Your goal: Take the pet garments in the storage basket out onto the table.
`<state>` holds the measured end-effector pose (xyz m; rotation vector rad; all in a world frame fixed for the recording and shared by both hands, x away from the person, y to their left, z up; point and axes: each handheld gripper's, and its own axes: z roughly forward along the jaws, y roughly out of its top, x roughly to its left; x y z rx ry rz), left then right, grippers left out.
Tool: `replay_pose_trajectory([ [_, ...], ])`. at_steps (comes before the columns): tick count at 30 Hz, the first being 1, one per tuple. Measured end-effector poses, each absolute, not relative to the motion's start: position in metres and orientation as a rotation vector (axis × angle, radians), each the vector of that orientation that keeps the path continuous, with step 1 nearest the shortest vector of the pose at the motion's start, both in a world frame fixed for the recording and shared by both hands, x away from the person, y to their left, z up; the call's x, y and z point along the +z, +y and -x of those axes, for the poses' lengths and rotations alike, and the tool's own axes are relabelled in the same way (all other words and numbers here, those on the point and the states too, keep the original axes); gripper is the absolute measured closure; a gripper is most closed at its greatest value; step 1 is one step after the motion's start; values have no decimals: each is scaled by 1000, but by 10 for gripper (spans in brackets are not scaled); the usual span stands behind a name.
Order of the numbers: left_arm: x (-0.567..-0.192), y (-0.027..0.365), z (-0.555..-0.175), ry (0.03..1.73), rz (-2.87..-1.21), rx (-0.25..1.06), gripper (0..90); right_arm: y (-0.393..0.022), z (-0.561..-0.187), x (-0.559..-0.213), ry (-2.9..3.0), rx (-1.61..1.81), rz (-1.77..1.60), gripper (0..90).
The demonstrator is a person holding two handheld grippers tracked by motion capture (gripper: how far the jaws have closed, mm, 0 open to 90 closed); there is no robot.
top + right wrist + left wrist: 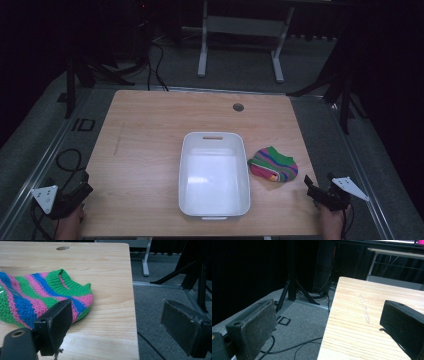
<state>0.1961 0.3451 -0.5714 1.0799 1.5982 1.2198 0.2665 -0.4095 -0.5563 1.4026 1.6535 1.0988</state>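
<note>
At the near right corner of the wooden table point(145, 150), the right gripper point(314, 189) hung just off the edge with its jaws spread wide and nothing between them. In the right gripper view, its left jaw stood over the table's edge and its right jaw over the grey carpet point(162, 302). Just ahead and to its left lay a knitted piece striped in green, pink and blue point(37, 300), resting flat on the wood. Beyond that, farther to the left, sat an empty white bin point(214, 175), with the knit just beside its right wall. Across the table, the left gripper point(80, 192) sat at the near left corner, likewise agape and empty; in the left gripper view one jaw stood over the carpet, the other over the tabletop. A small round hole point(238, 107) marked the table's far side.
</note>
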Motion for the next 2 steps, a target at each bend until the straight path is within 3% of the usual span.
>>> replay_pose_trajectory([
  [2, -571, 345, -196, 1598, -1080, 1220, 11, -410, -267, -556, 1652, 1103, -1408, 104],
])
